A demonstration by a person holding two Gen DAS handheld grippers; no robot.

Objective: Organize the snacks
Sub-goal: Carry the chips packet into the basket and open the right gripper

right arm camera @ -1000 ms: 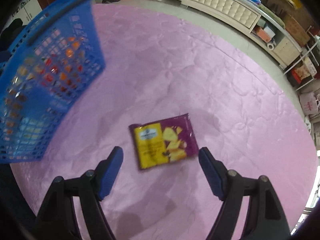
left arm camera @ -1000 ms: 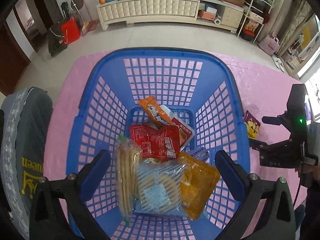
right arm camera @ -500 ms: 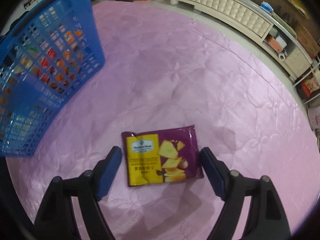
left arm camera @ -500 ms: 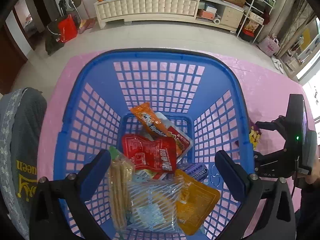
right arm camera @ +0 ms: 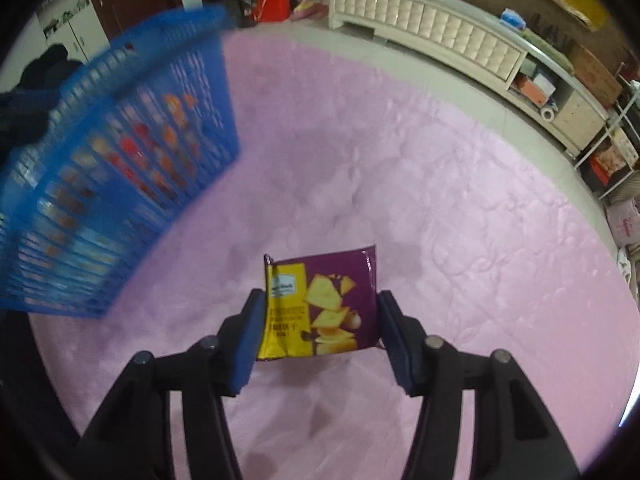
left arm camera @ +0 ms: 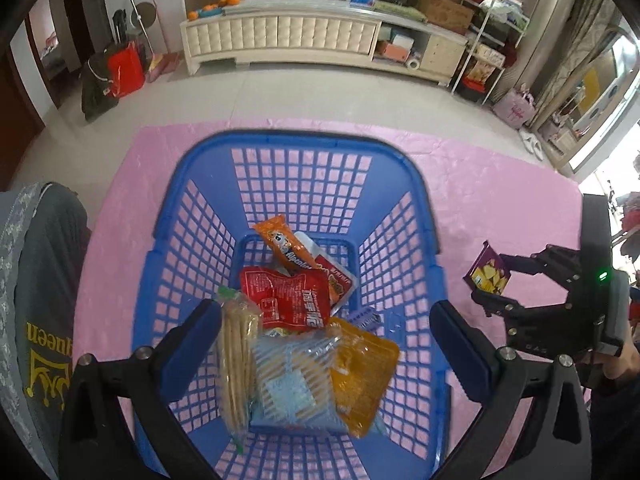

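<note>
**A:** Where is your right tool?

**B:** My right tool [right arm camera: 320, 330] is clamped on a purple and yellow snack packet [right arm camera: 322, 308]. Its two blue pads press the packet's left and right edges, and the packet stands tilted up between them, its printed face toward the camera. Below it lies the pink cloth [right arm camera: 400, 184] that covers the bench. I cannot tell whether the packet's lower edge touches the cloth.

**A:** And the left tool?

**B:** My left tool [left arm camera: 326, 344] has its fingers wide apart and holds nothing. It hangs above a blue plastic basket [left arm camera: 304, 152], looking down into it.

**A:** What is in the basket?

**B:** Several snacks piled at the bottom. A red pouch [left arm camera: 290, 300] lies in the middle, with an orange packet [left arm camera: 282, 244] beyond it, leaning on the far side. Nearer to me are a clear sleeve of round biscuits [left arm camera: 236, 352] on the left, a clear pack with blue print [left arm camera: 294, 384] in the centre, and an orange-yellow bag [left arm camera: 362, 368] on the right.

**A:** How do basket and held packet relate?

**B:** Seen from the left wrist, the packet and right tool sit just to the right of the basket, outside its wall. From the right wrist the basket looks blurred, at the far left.
</note>
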